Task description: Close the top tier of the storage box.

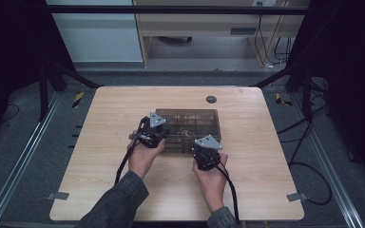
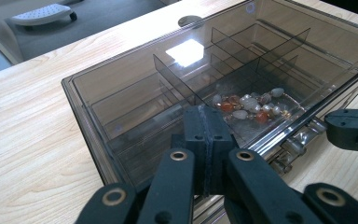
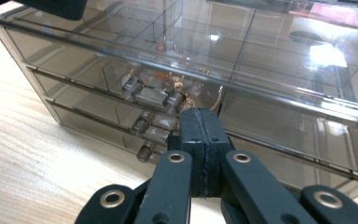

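Smoky plastic organiser box (image 2: 135, 100) — just beyond left tool (image 2: 206, 140).

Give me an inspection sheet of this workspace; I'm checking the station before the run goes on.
Surface: light wooden table, bare apart from the box; round dark grommet near its far edge.
Job's things: smoky transparent drawer box with dividers, mid-table; small stones and beads in one compartment; clear drawer handles on the front.
Clutter: nothing seen.
Grippers: left gripper at the box's near left edge, jaws shut and holding nothing; right gripper at its near front, jaws shut and holding nothing, close to the handles.
Cables: one black cable trails from each gripper; more lie on the floor at right.
Surroundings: dark frame, grey floor, a desk beyond.
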`<action>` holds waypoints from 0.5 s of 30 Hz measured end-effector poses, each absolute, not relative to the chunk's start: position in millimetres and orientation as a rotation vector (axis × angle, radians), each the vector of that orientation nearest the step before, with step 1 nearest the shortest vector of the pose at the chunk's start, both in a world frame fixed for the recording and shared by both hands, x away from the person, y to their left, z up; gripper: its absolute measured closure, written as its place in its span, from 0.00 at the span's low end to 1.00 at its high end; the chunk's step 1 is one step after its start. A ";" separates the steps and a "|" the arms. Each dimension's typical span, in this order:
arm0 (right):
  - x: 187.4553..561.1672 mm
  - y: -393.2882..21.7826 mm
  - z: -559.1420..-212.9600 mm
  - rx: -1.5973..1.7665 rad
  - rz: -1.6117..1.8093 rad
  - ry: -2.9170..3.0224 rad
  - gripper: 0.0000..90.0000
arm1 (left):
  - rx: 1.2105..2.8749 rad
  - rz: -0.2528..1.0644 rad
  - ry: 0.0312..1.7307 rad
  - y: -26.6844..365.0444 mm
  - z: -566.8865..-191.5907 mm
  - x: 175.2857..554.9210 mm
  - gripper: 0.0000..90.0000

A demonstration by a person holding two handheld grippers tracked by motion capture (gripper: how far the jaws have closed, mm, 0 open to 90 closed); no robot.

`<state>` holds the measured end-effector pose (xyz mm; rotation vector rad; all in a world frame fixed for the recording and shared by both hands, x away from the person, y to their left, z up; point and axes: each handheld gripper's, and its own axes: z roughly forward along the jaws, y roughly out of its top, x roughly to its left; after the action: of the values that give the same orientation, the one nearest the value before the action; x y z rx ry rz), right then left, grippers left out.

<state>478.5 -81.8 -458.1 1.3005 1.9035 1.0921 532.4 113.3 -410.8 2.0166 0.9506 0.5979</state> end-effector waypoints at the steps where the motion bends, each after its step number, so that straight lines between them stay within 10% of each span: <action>1: 477.8 -82.5 -458.2 1.296 1.093 1.907 1.00 | 2.019 0.599 0.947 113.3 -410.6 532.1 1.00; 15: 460.1 -88.5 -443.7 1.232 1.148 1.949 0.91 | 1.971 0.620 0.915 123.8 -397.1 514.8 0.90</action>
<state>460.1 -88.5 -443.7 1.2315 1.9492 1.1478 514.8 123.8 -397.1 1.9714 0.9153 0.6196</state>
